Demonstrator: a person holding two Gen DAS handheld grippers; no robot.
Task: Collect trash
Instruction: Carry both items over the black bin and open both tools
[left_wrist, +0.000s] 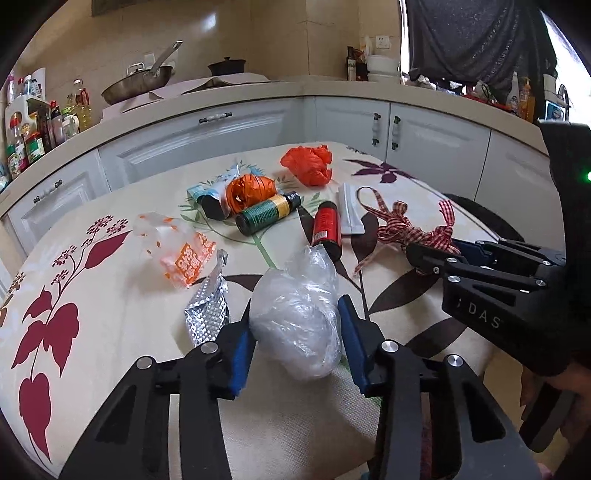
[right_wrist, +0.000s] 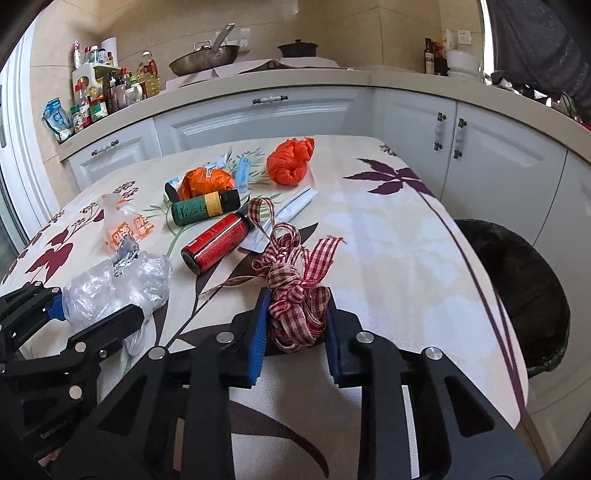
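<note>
"DAS" in pale letters on right gripper (left_wrist: 432, 254) body, orange characters on clear wrapper (left_wrist: 177, 247) near tabletop's left edge unreadable, bottle labels too small to read

Domestic kitchen. White panelled cabinets (right_wrist: 258, 122) under a beige L-shaped counter (right_wrist: 295, 79), carrying a wok (right_wrist: 205, 59), a dark lidded pot (right_wrist: 297, 48) and clustered condiment bottles (right_wrist: 107, 92); tiled walls; floral-clothed table (right_wrist: 388, 229) in foreground.

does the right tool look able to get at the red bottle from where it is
Probably not right away: the right tool has the checked ribbon between its fingers, and that bundle lies between it and the red bottle. Nothing else blocks the way.
</note>
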